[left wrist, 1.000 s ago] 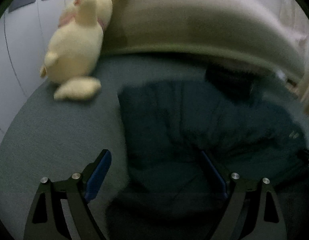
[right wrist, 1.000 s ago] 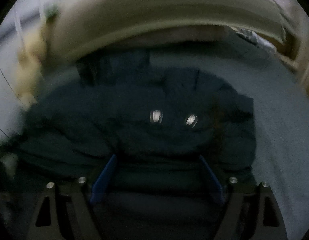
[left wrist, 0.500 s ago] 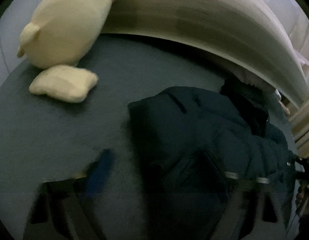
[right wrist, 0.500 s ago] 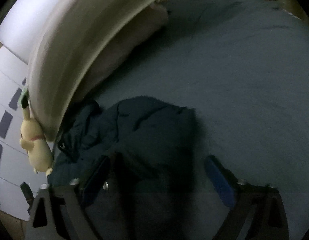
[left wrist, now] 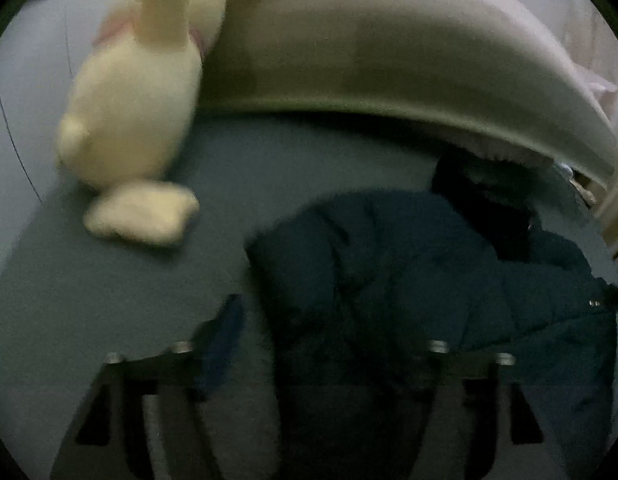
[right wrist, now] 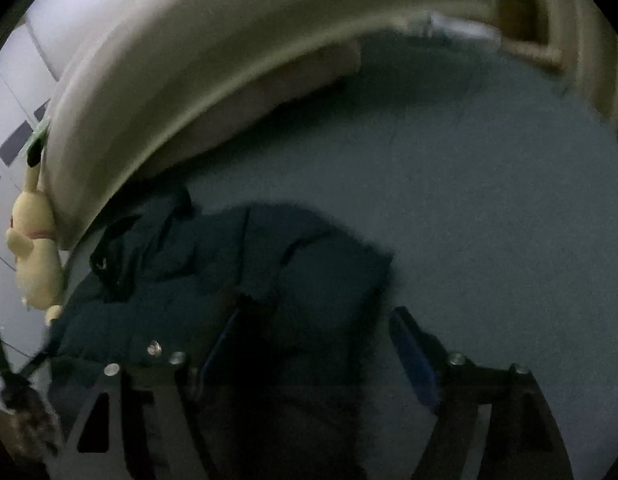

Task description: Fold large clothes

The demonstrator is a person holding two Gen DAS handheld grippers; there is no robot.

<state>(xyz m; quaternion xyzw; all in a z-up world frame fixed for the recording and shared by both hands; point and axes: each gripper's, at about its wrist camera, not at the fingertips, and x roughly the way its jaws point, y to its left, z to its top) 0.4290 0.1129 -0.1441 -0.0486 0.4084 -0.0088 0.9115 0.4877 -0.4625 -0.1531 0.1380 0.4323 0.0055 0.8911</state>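
A dark navy puffer jacket (left wrist: 409, 272) lies crumpled on a grey-blue bed (left wrist: 109, 300), its black collar toward the headboard. It also shows in the right wrist view (right wrist: 237, 280). My left gripper (left wrist: 329, 340) is open, its jaws wide over the jacket's left edge, holding nothing. My right gripper (right wrist: 313, 344) is open over the jacket's right edge, holding nothing. Both views are dim and blurred.
A yellow plush toy (left wrist: 133, 112) sits at the bed's far left corner against the beige padded headboard (left wrist: 389, 52); the toy also shows in the right wrist view (right wrist: 33, 256). Bare bedsheet (right wrist: 489, 200) spreads to the jacket's right. A white wall (left wrist: 25, 80) borders the left.
Both grippers swung outward from over the jacket's middle to its left and right edges. The jaws stayed open throughout.
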